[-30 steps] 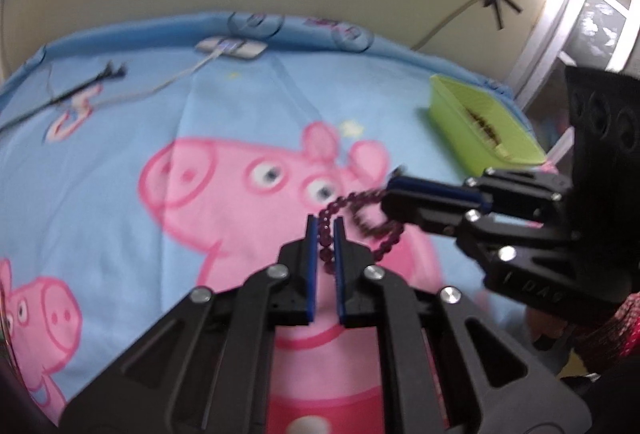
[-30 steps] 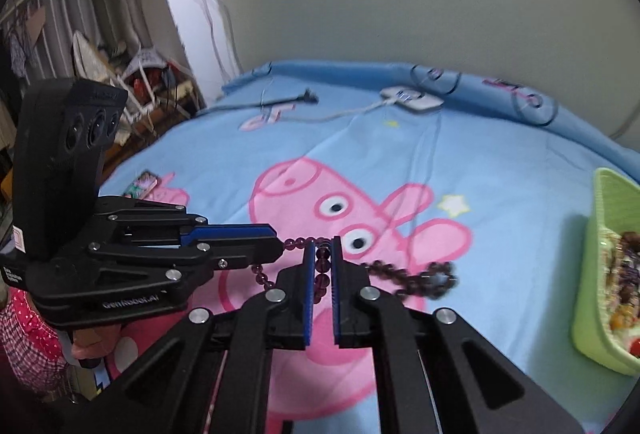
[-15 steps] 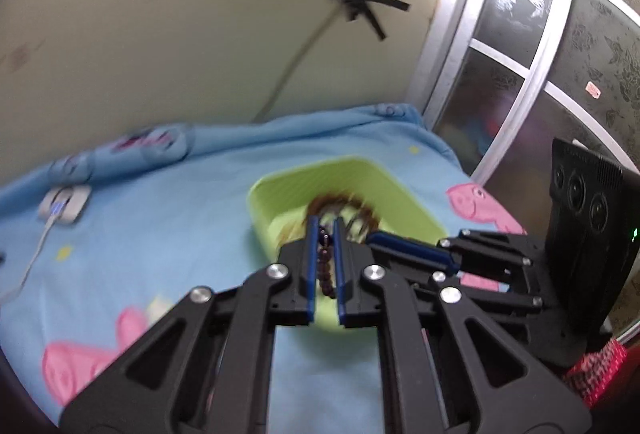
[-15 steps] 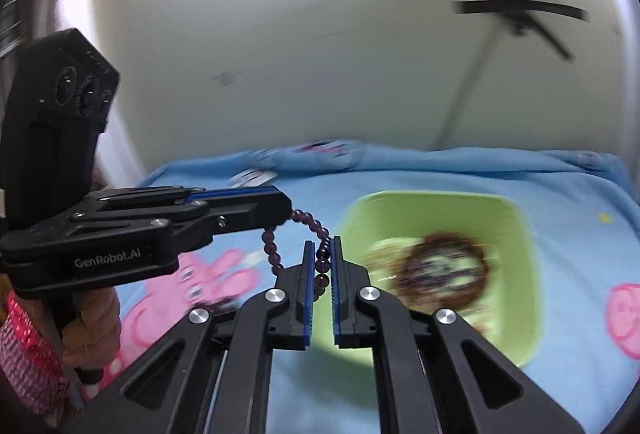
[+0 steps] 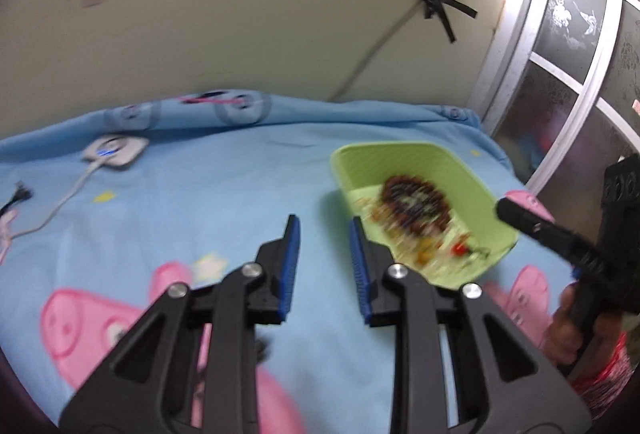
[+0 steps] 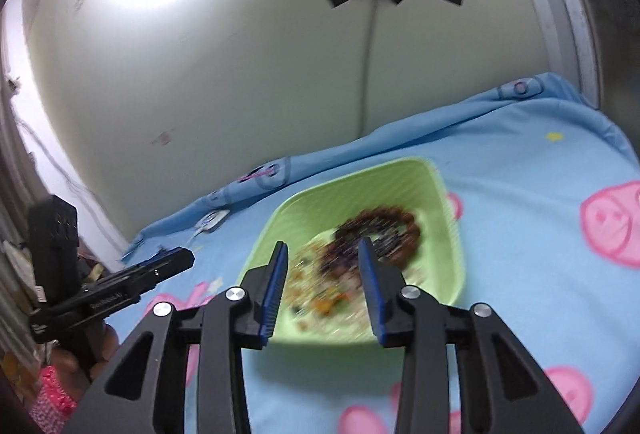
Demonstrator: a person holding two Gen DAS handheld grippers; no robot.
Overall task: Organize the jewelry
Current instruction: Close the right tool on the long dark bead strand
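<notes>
A green tray [image 5: 472,170] [image 6: 444,194] lies on the blue cartoon bedsheet and holds a dark beaded bracelet [image 5: 414,196] [image 6: 376,230] among several small jewelry pieces. My left gripper [image 5: 323,238] is open and empty, just left of the tray's near corner. My right gripper [image 6: 322,262] is open and empty, above the tray's near side. Each gripper shows in the other's view: the right one [image 5: 536,226] beyond the tray's right side, the left one [image 6: 168,262] left of the tray. Both views are blurred.
A white charger with a cable [image 5: 114,152] [image 6: 210,222] lies at the sheet's far left by the wall. A taped cable [image 5: 434,0] runs down the wall. A window frame [image 5: 560,74] stands to the right. The bed's edge is close behind the tray.
Both grippers held the purple bead bracelet over the tray; both have opened and let go. The bracelet is no longer between the fingers and the left gripper has drawn back to the left.
</notes>
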